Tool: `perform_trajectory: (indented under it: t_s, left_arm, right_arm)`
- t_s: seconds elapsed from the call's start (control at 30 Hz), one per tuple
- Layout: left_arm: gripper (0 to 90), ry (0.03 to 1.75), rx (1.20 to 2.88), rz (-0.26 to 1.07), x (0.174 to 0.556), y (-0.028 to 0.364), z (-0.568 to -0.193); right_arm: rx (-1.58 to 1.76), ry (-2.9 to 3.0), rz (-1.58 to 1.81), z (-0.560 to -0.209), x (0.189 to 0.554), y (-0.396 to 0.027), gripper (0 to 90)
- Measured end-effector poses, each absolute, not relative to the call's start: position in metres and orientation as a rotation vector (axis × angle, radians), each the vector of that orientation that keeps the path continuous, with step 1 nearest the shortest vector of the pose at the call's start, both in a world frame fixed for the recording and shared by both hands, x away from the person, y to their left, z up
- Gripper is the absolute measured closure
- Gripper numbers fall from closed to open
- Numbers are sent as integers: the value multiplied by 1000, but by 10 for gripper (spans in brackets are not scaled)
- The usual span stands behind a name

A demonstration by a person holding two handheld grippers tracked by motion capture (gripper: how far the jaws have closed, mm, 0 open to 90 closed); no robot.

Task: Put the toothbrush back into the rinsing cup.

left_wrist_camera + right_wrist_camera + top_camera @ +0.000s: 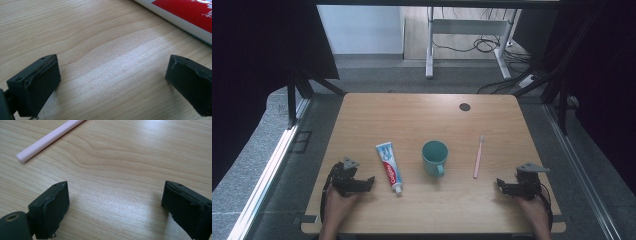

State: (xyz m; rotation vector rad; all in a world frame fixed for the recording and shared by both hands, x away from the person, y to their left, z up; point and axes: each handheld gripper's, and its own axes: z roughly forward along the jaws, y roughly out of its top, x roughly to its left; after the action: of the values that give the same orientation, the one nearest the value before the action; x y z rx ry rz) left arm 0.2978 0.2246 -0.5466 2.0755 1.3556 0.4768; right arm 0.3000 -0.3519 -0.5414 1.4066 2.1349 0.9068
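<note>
Both the left hand-held gripper and the right hand-held gripper rest jaws apart on the tabletop, seemingly about to reach for the toothpaste tube and pink toothbrush flanking the teal cup.

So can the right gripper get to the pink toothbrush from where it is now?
Probably yes. The right gripper rests open on the table, and the toothbrush lies just ahead of it to its left, with bare wood between. The cup stands farther left, off that path.

Teal mug; pink toothbrush; red-white-blue toothpaste tube; light woodgrain table.
</note>
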Motion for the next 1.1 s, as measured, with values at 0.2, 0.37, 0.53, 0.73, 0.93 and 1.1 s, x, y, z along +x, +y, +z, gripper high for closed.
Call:
perform_trajectory:
  t_s: [0.2, 0.37, 0.53, 0.73, 0.93, 1.1]
  left_arm:
    - [0, 1355, 2076, 477, 298, 225, -547]
    - [0, 1357, 2074, 477, 298, 224, -547]
    - [0, 1358, 2074, 479, 298, 224, -547]
    - [0, 1360, 2073, 479, 298, 224, -547]
    - [0, 1362, 2072, 481, 298, 224, -547]
    - [0, 1363, 2071, 481, 298, 224, -547]
  right_arm:
    - [1421, 2146, 911, -541, 301, -352, 33]
    - [1426, 2159, 912, -539, 303, -351, 20]
    - [1418, 2171, 903, -534, 304, -350, 8]
    - [1402, 2188, 896, -528, 306, -349, 0]
    - [1387, 2207, 885, -523, 310, -349, 1]
    - [1393, 2230, 872, -520, 313, -349, 1]
